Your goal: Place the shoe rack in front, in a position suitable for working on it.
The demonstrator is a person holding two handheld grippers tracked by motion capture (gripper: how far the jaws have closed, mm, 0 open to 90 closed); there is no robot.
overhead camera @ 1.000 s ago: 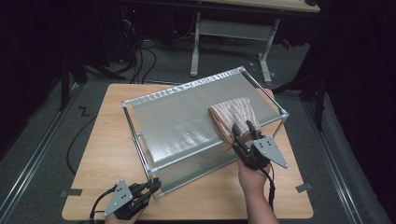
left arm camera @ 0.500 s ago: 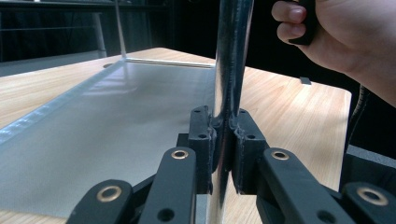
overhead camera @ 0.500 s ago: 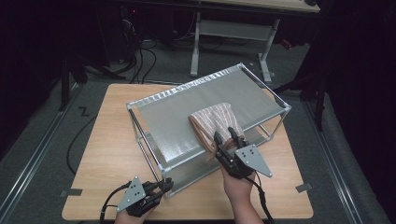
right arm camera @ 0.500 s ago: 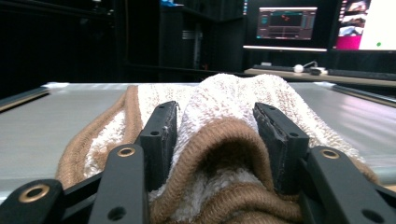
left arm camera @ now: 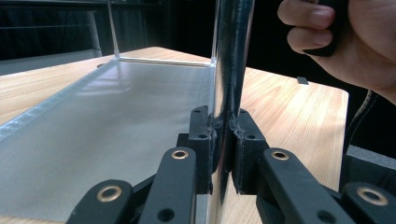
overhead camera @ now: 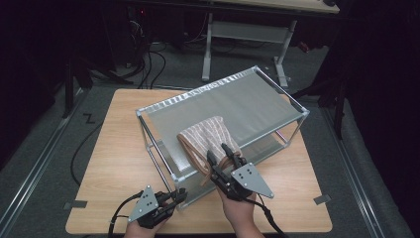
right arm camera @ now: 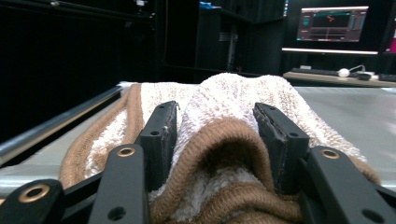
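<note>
A metal rack [overhead camera: 218, 91] with silver mesh shelves stands on the wooden table [overhead camera: 114, 148]. A folded white towel with brown edging [overhead camera: 205, 136] lies on the top shelf near its front edge. My right gripper [overhead camera: 218, 151] is shut on the towel's near fold; in the right gripper view the towel [right arm camera: 229, 98] bulges between the jaws of the right gripper [right arm camera: 215, 116]. My left gripper [overhead camera: 179, 196] is shut on the rack's near corner post [left arm camera: 231, 56], low down, with the left gripper's [left arm camera: 223, 135] jaws pressed against the tube.
The rack sits askew, its far right corner close to the table's right edge. Bare wood lies to the left of the rack and along the front. Tape marks [overhead camera: 322, 200] sit near the front corners. A desk frame [overhead camera: 247, 34] and floor cables [overhead camera: 143, 64] lie beyond.
The right gripper has dragged the towel leftward and nearer across the top shelf. The rack's near corner has swung to the right, with the left gripper following it.
</note>
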